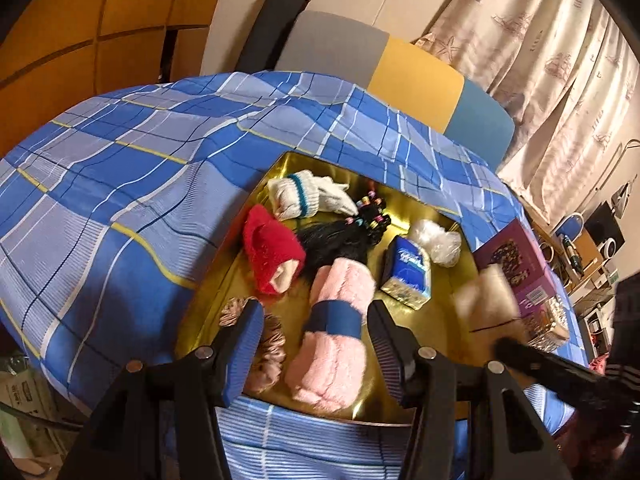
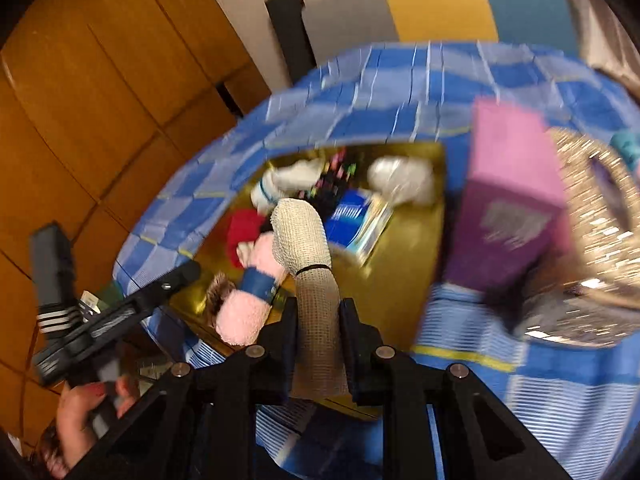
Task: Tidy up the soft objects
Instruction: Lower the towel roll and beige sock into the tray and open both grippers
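Note:
A gold tray point(image 1: 440, 308) lies on the blue plaid bed. In it lie a pink fluffy roll with a blue band point(image 1: 334, 332), a red knit piece point(image 1: 272, 252), white socks point(image 1: 304, 194), black hair ties with coloured beads point(image 1: 352, 232), a blue tissue pack point(image 1: 408, 272), a clear plastic puff point(image 1: 436, 240) and a pink-brown scrunchie point(image 1: 266, 348). My left gripper point(image 1: 318, 346) is open above the pink roll. My right gripper point(image 2: 318, 316) is shut on a beige mesh roll point(image 2: 308, 248), held over the tray point(image 2: 404, 264); it shows blurred in the left wrist view point(image 1: 486, 298).
A purple box point(image 1: 520, 264) and a glittery item point(image 1: 552, 320) sit on the bed right of the tray. Wooden cabinets point(image 2: 100, 120) stand to the left, curtains point(image 1: 560, 60) and a cluttered desk to the right. The left gripper shows in the right wrist view point(image 2: 120, 312).

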{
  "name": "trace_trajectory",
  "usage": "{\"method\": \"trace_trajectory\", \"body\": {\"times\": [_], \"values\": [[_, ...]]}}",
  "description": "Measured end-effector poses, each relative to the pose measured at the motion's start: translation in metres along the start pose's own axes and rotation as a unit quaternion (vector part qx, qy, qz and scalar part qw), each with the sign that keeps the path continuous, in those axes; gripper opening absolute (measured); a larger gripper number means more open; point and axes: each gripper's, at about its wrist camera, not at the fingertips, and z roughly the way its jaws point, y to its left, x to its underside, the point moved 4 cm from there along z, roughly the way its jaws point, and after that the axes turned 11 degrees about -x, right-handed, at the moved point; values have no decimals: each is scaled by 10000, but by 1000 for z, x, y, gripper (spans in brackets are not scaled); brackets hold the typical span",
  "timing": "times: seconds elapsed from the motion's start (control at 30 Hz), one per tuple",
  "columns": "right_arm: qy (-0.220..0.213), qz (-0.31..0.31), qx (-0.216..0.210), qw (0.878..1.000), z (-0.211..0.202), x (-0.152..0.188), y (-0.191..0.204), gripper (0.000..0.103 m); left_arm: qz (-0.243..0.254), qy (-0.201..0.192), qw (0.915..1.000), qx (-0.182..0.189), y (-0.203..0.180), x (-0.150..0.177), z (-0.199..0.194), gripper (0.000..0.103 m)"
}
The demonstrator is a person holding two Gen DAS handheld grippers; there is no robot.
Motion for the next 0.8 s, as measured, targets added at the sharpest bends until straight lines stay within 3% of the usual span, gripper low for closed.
{"method": "trace_trajectory", "body": {"times": [0.23,0.8], "values": [[289,344,239,9987,42,5,0,21,-64,46,10000,56,4,-1,1,55],[256,345,888,9951,63,2,9,23,-231,-65,9995,194,13,-14,-9,55]]}}
